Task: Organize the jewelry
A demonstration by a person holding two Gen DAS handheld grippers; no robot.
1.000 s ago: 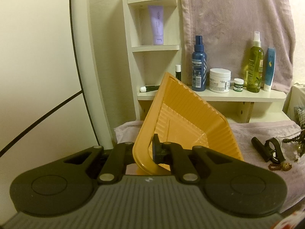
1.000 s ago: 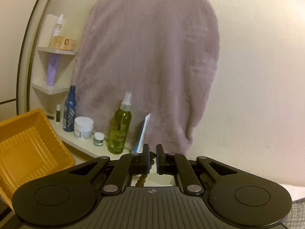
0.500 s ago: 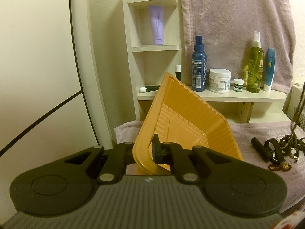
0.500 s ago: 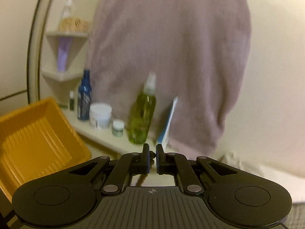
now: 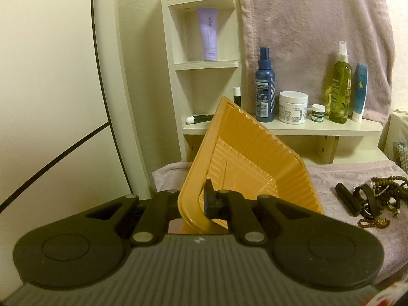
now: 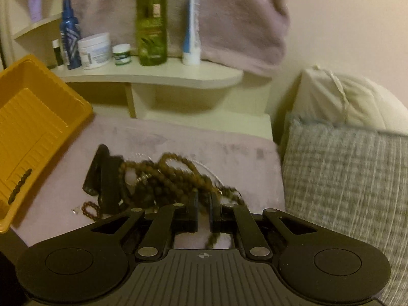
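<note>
orange tray [image 5: 257, 163] tilted, corner up, rim clamped

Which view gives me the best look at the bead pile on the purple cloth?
Right wrist: the bead pile fills mid-frame just ahead of the right gripper, though motion-blurred. Left wrist shows it only small at the right edge, beside the orange tray.

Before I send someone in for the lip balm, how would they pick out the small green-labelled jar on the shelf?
Find the long low shelf under the hanging mauve towel. In its row of toiletries, look between the wide white cream tub and the tall green spray bottle. The small jar there is by far the shortest, with a white lid and a dark green label.
</note>
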